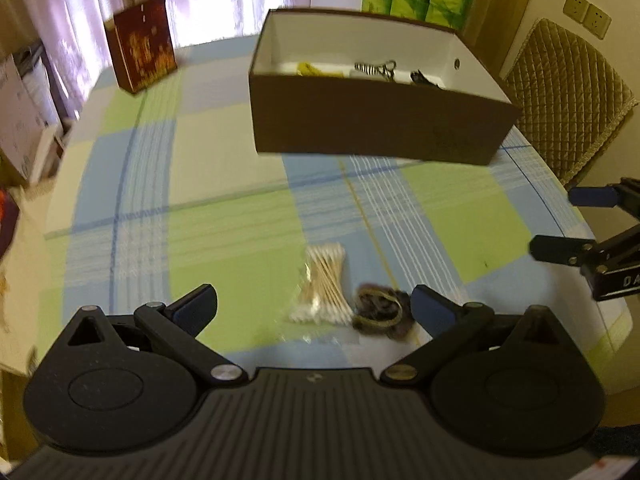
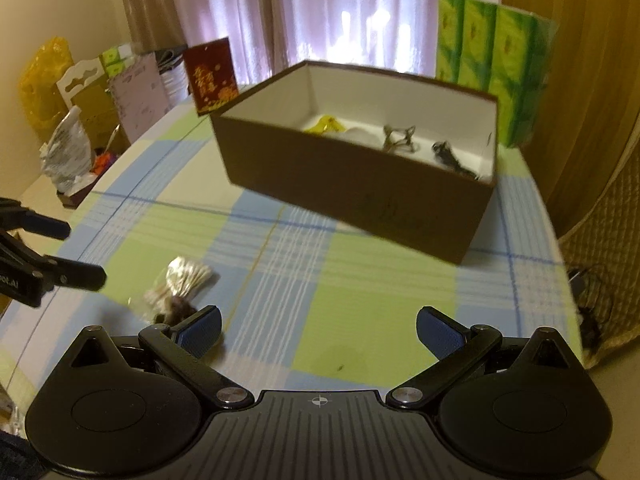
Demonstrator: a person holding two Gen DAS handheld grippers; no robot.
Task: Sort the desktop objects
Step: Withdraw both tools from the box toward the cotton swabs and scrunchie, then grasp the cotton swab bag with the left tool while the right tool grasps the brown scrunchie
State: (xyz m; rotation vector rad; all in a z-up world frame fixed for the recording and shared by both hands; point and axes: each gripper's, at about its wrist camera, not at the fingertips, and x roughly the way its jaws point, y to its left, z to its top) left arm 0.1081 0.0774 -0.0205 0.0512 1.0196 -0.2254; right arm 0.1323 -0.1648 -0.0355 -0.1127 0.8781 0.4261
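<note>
Nearest, the left gripper [image 1: 314,310] hangs with its fingers spread wide and empty, just above a bag of cotton swabs [image 1: 324,286] and a brown hair tie [image 1: 380,312] lying side by side near the table's [image 1: 224,184] front edge. The right gripper [image 2: 318,330], equally spread, holds nothing over bare cloth. Both items touch, so closing on one could drag or snag the other; the slick bag may slip. Farther back, toward the far edge, the brown box [image 1: 372,128] already holds a few small items.
</note>
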